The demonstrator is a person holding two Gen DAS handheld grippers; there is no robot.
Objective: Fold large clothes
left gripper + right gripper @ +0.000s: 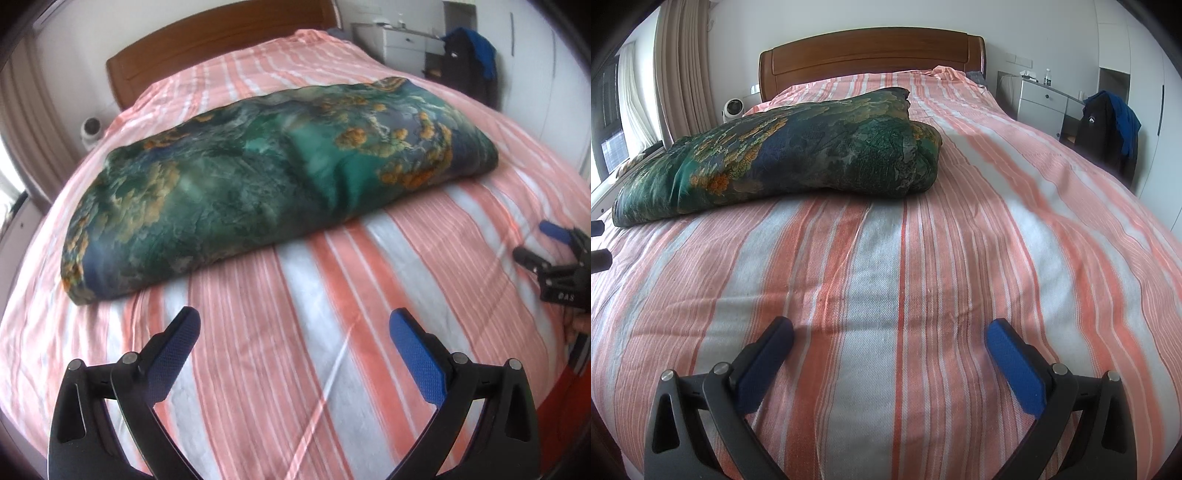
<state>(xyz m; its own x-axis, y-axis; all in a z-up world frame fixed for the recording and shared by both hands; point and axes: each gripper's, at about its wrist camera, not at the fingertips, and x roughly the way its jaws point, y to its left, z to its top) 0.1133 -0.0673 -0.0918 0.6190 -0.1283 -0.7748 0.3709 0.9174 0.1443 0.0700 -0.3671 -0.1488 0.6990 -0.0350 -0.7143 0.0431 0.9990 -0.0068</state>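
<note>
Quilt (779, 151) lies folded on the bed (923, 258); only the left view shows both spread, empty tools (294, 325).

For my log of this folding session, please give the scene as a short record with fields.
garment: green patterned cloth, lying in a folded bundle
surface: striped bed cover
left gripper: open, holds nothing, short of the bundle
right gripper: open, holds nothing, over bare cover
contact: neither gripper touches the cloth
behind: wooden headboard
</note>
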